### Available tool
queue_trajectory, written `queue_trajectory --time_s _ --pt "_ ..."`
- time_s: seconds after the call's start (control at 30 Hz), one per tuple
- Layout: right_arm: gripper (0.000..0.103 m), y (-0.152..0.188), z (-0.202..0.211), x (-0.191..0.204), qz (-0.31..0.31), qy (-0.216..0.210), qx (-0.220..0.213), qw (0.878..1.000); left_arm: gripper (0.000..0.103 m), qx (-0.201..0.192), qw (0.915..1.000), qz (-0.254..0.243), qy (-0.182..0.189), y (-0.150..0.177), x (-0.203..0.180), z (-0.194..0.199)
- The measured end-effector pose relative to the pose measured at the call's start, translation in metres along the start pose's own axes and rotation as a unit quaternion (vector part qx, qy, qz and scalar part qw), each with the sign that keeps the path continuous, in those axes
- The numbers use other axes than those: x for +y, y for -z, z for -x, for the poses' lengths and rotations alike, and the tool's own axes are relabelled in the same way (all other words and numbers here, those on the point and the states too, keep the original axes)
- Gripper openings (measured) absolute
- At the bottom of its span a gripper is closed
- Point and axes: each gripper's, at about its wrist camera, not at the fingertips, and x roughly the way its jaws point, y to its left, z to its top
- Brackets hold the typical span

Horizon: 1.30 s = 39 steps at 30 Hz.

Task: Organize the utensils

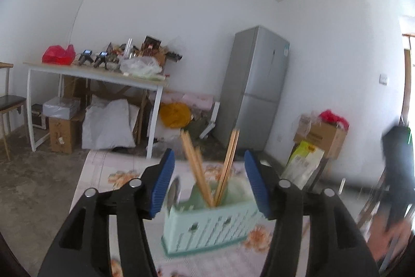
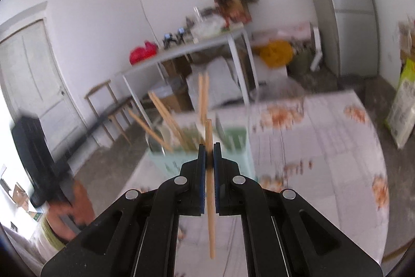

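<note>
A mint-green utensil holder point(image 1: 207, 225) stands on the floral tablecloth point(image 1: 109, 168). Wooden chopsticks point(image 1: 197, 170) lean in it, and a metal spoon point(image 1: 173, 192) sits at its left end. My left gripper point(image 1: 208, 173) is open and empty, its blue pads either side of the holder, just in front of it. In the right wrist view the holder point(image 2: 228, 147) with its chopsticks point(image 2: 166, 116) is straight ahead. My right gripper point(image 2: 209, 149) is shut on a single wooden chopstick point(image 2: 210, 199), held nearly upright just before the holder.
A white table point(image 1: 103, 77) with clutter stands by the far wall, with boxes and bags under it. A grey fridge point(image 1: 256, 87) stands at the right. A chair point(image 1: 10, 103) is at the left. The other gripper point(image 2: 39, 160) shows at the left of the right wrist view.
</note>
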Motion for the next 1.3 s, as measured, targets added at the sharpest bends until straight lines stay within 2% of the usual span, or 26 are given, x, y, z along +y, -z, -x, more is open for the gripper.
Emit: queue_trajectory --time_s 0.2,0.47,0.6,0.8,1.0,1.07,1.13,1.23,1.3 --pt "0.004 -0.061 0.015 0.019 0.035 -0.040 -0.062 0.997 0.061 0.054 0.9982 0.012 -0.023 0.032 0.015 -0.001" --pt "0.004 -0.117 -0.009 0.044 0.078 -0.066 -0.097 0.990 0.067 0.098 0.9946 0.005 -0.035 0.059 0.021 -0.014" --pt "0.004 -0.118 -0.034 0.049 0.105 -0.058 -0.094 0.988 0.069 0.115 0.9928 -0.004 -0.032 0.065 0.022 -0.022" --pt "0.004 -0.090 -0.064 0.057 0.173 -0.021 -0.074 0.982 0.074 0.126 0.9914 -0.019 -0.029 0.068 0.020 -0.031" --pt "0.007 -0.061 -0.089 0.053 0.210 -0.007 -0.019 0.978 0.077 0.140 0.9894 -0.032 -0.022 0.073 0.019 -0.042" --pt "0.018 -0.057 -0.090 0.047 0.203 -0.007 -0.005 0.979 0.078 0.145 0.9887 -0.035 -0.019 0.075 0.019 -0.046" --pt "0.039 -0.057 -0.085 0.040 0.187 -0.011 -0.004 0.982 0.079 0.149 0.9880 -0.039 -0.018 0.076 0.017 -0.050" --pt "0.054 -0.061 -0.068 0.027 0.154 -0.028 -0.016 0.987 0.079 0.153 0.9872 -0.042 -0.017 0.077 0.017 -0.055" --pt "0.058 -0.062 -0.055 0.017 0.128 -0.042 -0.023 0.991 0.080 0.155 0.9870 -0.040 -0.016 0.077 0.016 -0.057"
